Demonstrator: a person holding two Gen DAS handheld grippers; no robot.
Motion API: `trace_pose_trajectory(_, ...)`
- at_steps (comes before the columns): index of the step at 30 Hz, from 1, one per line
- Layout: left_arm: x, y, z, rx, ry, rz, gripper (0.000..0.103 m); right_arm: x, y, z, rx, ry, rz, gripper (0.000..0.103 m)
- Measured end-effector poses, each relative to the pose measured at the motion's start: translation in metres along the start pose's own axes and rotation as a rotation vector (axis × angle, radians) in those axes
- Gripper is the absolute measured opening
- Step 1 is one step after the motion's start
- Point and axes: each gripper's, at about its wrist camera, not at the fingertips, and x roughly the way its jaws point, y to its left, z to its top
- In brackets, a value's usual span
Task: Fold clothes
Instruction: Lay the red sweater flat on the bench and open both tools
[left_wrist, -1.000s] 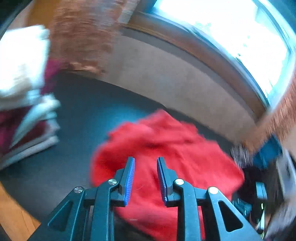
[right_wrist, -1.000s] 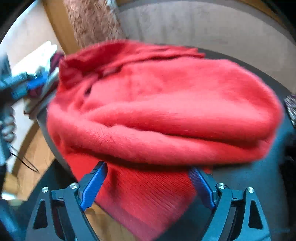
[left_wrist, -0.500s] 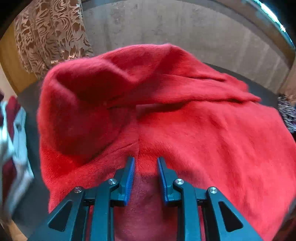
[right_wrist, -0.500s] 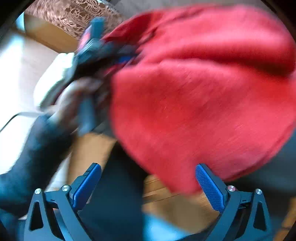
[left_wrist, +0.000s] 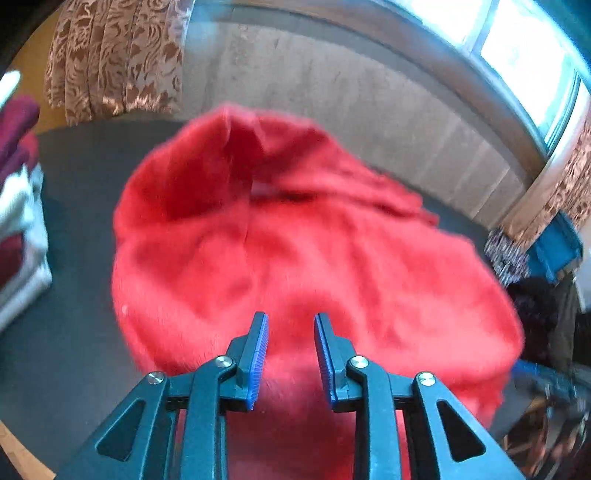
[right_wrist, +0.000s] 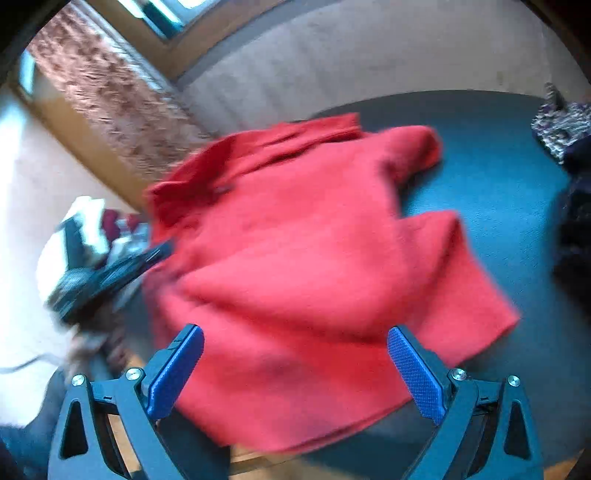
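A fuzzy red sweater (left_wrist: 303, 251) lies crumpled on the dark round table (left_wrist: 74, 332), with one part humped up at its far left. My left gripper (left_wrist: 290, 354) hovers over the sweater's near edge, its blue pads a narrow gap apart with nothing pinched between them. In the right wrist view the same sweater (right_wrist: 295, 251) spreads over the table (right_wrist: 509, 206), a sleeve folded toward the right. My right gripper (right_wrist: 295, 369) stands wide open above the near hem, holding nothing. The left gripper (right_wrist: 110, 273) shows blurred at the sweater's left side.
A stack of folded white and maroon clothes (left_wrist: 18, 229) sits at the table's left. A dark pile of clothes (left_wrist: 535, 306) and a patterned cloth (left_wrist: 502, 254) lie at the right edge. A grey wall, patterned curtains (left_wrist: 110, 62) and a window stand behind.
The left gripper has drawn back and up from the sweater. The right gripper has swung from the table edge to look down on the sweater, which now lies flatter.
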Motion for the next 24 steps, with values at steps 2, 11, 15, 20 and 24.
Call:
trace_pose_trajectory(2,0.012,0.003,-0.004,-0.010,0.037,0.012,0.025,0.015,-0.015,-0.001,0.030,0.037,-0.042,0.101)
trace_pose_trajectory(11,0.049,-0.006,0.030,0.082,0.076,0.104,0.028,0.020,0.053,-0.070,-0.060,0.119,0.080,0.103)
trace_pose_trajectory(15,0.062,-0.008,0.046,0.127,0.084,0.143,0.029,0.028,0.073,-0.097,0.065,0.221,0.332,0.103)
trace_pose_trajectory(20,0.026,-0.004,0.037,0.078,0.024,0.118,0.028,0.017,0.076,-0.112,0.055,0.242,0.320,0.103)
trace_pose_trajectory(24,-0.014,-0.009,0.011,0.114,-0.042,0.058,0.030,-0.012,0.059,-0.095,0.083,0.114,0.257,0.103)
